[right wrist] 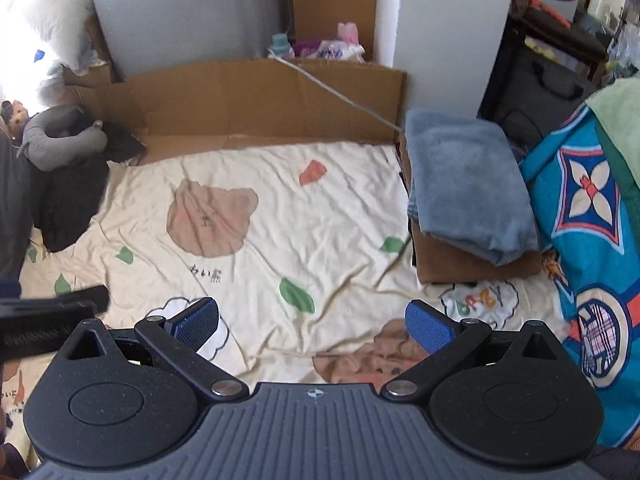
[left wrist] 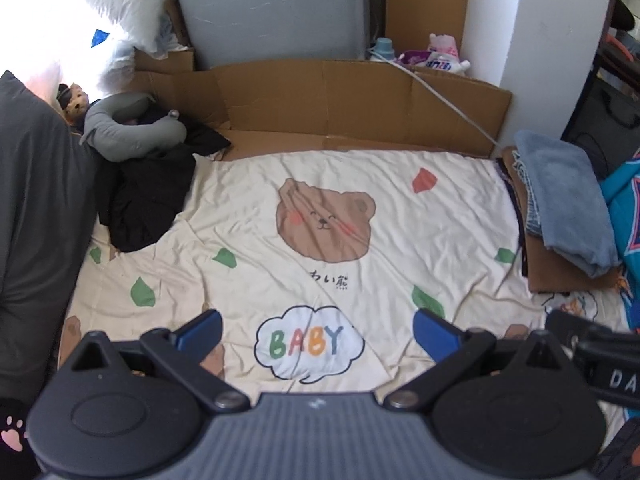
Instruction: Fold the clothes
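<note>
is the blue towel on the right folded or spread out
Folded. The blue towel lies as a compact layered stack with a rounded fold at its near edge, on a brown board.

My own housing hides the near edge of the bear-print sheet. Right of that sheet, the brown fabric lies mostly under the blue towel, and the teal quilt runs off frame. Left of the sheet, the black clothes are too dark to sort out.

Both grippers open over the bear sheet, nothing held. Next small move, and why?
Probably swing the left gripper toward the crumpled black garment at the sheet's left edge. Both it and the right gripper are open and empty, the cream bear-print sheet has bare room, and the folded blue towel already looks done.
</note>
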The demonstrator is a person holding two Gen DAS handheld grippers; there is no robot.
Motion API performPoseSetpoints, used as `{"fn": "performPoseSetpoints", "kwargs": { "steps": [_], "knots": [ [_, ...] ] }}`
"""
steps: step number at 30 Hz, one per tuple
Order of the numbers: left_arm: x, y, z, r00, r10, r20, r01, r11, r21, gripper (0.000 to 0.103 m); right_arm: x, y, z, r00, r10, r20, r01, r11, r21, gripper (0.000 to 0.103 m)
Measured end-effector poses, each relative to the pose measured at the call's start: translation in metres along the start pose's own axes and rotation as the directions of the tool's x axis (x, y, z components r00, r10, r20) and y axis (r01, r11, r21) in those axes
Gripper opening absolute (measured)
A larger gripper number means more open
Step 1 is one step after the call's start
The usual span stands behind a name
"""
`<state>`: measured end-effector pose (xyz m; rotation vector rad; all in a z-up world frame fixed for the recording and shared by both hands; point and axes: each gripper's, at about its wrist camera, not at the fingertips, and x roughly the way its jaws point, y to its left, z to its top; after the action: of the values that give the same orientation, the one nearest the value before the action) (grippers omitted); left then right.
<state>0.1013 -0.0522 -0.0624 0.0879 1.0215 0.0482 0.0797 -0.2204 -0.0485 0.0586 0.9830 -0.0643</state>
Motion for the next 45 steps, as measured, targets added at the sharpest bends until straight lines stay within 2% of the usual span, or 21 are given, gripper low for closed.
{"fn": "performPoseSetpoints", "kwargs": {
  "steps": [4, 9, 12, 16, 19, 23, 29, 45],
  "knots": [
    [0.003, -0.002, -0.006, 0.999, -0.031, -0.044, 0.030, 0.999, -0.017, 0.102, 0.006, -0.003, -0.003, 0.999, 0.016, -0.028, -0.016, 1.000, -0.008, 0.102],
    [0.000, -0.003, -0.007, 0.998, -0.021, -0.053, 0.019, 0.999, -0.049, 0.102, 0.010, -0.014, -0.012, 0.998, 0.031, -0.062, -0.029, 0.999, 0.027, 0.102],
    [0.001, -0.002, -0.009, 0.998, -0.001, -0.057, -0.002, 0.999, -0.054, 0.102, 0.009, -0.015, -0.014, 0.998, 0.044, -0.053, -0.043, 0.999, 0.017, 0.102],
    [0.004, 0.003, -0.015, 0.995, -0.011, -0.098, 0.002, 0.995, -0.099, 0.102, 0.009, -0.016, -0.014, 0.997, 0.056, -0.047, -0.057, 0.998, -0.013, 0.102],
    [0.003, 0.001, -0.021, 0.995, 0.005, -0.099, -0.014, 0.996, -0.089, 0.102, 0.011, -0.019, -0.014, 0.996, 0.060, -0.061, -0.061, 0.998, -0.014, 0.102],
    [0.001, -0.003, -0.024, 0.994, -0.013, -0.108, 0.005, 0.998, -0.067, 0.102, 0.010, -0.013, -0.020, 0.993, 0.084, -0.079, -0.086, 0.996, -0.021, 0.102],
    [0.002, -0.001, -0.028, 0.993, 0.002, -0.122, -0.012, 0.997, -0.080, 0.102, 0.010, -0.004, -0.024, 0.992, 0.093, -0.089, -0.097, 0.994, -0.049, 0.102],
    [0.004, -0.004, -0.029, 0.992, 0.008, -0.128, -0.017, 0.997, -0.070, 0.100, 0.014, -0.006, -0.024, 0.992, 0.072, -0.100, -0.076, 0.996, -0.040, 0.102]
  ]
}}
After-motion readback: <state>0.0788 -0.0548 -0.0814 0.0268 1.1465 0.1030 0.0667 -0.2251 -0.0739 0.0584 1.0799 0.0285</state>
